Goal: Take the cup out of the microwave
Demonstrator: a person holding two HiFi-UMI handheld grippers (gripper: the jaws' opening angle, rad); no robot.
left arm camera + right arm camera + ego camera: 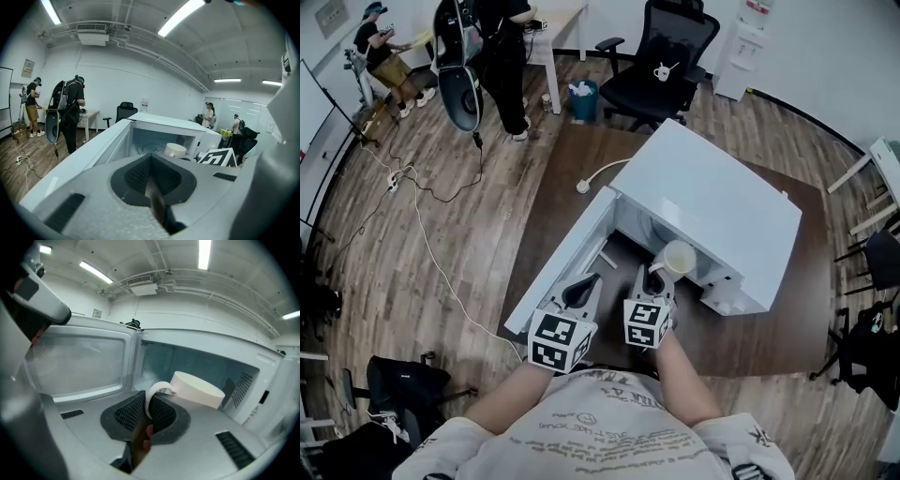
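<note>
Wooden flooring ran round a dark table (769, 328) in the head view, and a white microwave (712, 202) sat on it with its door (567, 258) swung open toward the lower left of the frame. I saw the cup (678, 258) at the mouth of the cavity, right at the tip of the right gripper (656, 275). The left gripper (589, 281) sat just beside it, near the door. From that high angle I could not read either pair of jaws, and the cup's handle was hidden. An office chair (670, 52) stood well apart at the top of the frame.

Through the left gripper view I found its jaws pressed together with nothing between them. Beyond them the cup showed mid-frame against the open cavity, with the right gripper's marker cube (220, 157) just to its right. The gripper's body cut off the cup's lower part.

Only the right gripper view showed the grip: its jaws pinched the handle (157, 391), and the cup's body sat just past them before the cavity's back wall. The door filled the left of the frame. I could not tell whether the cup's base rested on anything, since the gripper covered it.
</note>
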